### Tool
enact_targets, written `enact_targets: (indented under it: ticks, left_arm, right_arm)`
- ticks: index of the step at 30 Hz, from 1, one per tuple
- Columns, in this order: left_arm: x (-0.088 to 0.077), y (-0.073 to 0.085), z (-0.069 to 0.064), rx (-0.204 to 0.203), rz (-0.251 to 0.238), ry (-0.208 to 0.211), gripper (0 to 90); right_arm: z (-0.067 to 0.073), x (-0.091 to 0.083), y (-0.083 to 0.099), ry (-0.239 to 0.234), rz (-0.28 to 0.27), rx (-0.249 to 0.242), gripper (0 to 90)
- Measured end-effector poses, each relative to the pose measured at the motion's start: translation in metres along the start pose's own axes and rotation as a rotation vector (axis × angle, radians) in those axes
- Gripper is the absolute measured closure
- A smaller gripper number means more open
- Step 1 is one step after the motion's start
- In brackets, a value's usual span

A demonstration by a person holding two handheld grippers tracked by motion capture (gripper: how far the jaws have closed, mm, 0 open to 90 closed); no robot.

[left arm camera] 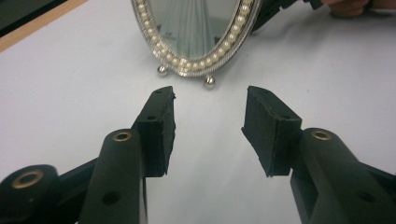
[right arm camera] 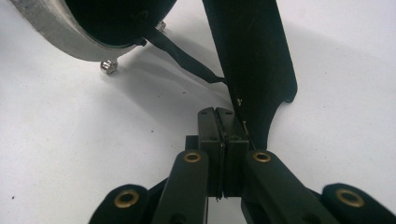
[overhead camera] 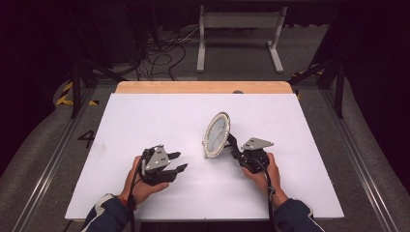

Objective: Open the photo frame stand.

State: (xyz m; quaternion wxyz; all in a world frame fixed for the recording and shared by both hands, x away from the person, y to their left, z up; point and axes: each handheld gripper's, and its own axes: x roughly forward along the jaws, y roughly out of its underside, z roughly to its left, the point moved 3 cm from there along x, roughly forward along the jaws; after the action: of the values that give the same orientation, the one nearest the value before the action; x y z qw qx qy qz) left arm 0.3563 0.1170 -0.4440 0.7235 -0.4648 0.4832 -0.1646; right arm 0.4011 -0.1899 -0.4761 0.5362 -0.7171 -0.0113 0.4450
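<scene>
Right gripper view gives me my right gripper (right arm camera: 222, 122) with its jaws pressed together, and I cannot tell whether they pinch the edge of the black stand (right arm camera: 254, 60) beside them, since the mirror (right arm camera: 88, 37) is cut off at the top there. From the high view my left gripper (overhead camera: 178, 162) stands open and empty, its jaws having just widened. The mirror (overhead camera: 216, 134) stands upright mid-table, an oval glass in a silver, pearl-beaded rim on small ball feet.

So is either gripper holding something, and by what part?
The right gripper, shut, seems to touch the mirror's black back stand; a grip cannot be told. The left gripper holds nothing.
</scene>
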Motion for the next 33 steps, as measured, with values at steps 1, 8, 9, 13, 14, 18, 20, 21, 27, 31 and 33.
enact_targets:
  ticks: [1,8,9,13,14,18,20,21,27,31,33]
  left_arm:
    - [-0.006,0.006,0.0,-0.012,0.003,-0.006,50.7]
    - [-0.031,0.033,0.004,-0.066,0.036,-0.063,47.8]
    - [-0.036,0.041,0.003,-0.091,0.037,-0.063,46.0]
    - [-0.041,0.051,0.001,-0.097,0.054,-0.085,40.9]
    - [-0.042,0.053,0.001,-0.096,0.063,-0.091,38.9]
    - [-0.042,0.058,0.002,-0.102,0.069,-0.095,35.5]
    - [-0.043,0.057,0.001,-0.097,0.062,-0.095,34.6]
    - [-0.044,0.056,0.002,-0.09,0.055,-0.097,34.0]
    - [-0.041,0.057,0.003,-0.093,0.058,-0.094,31.8]
    - [-0.038,0.058,0.003,-0.088,0.066,-0.085,31.3]
    - [-0.038,0.058,0.003,-0.086,0.068,-0.083,30.7]
  right_arm:
    - [-0.001,0.0,0.0,-0.002,0.0,0.003,90.0]
    - [-0.002,0.0,0.0,-0.001,0.002,0.012,87.1]
    - [0.0,-0.003,0.0,-0.005,-0.009,0.019,84.5]
    - [0.004,-0.011,-0.002,-0.016,-0.043,0.011,81.6]
    - [0.007,-0.014,-0.003,-0.022,-0.058,0.005,81.5]
    - [0.016,-0.019,-0.006,-0.043,-0.078,-0.022,80.0]
    - [0.021,-0.021,-0.007,-0.049,-0.09,-0.037,79.4]
    - [0.023,-0.022,-0.008,-0.055,-0.096,-0.044,78.8]
    - [0.033,-0.023,-0.01,-0.078,-0.105,-0.057,71.1]
    - [0.039,-0.021,-0.012,-0.083,-0.108,-0.049,64.2]
    - [0.04,-0.02,-0.013,-0.085,-0.108,-0.046,62.3]
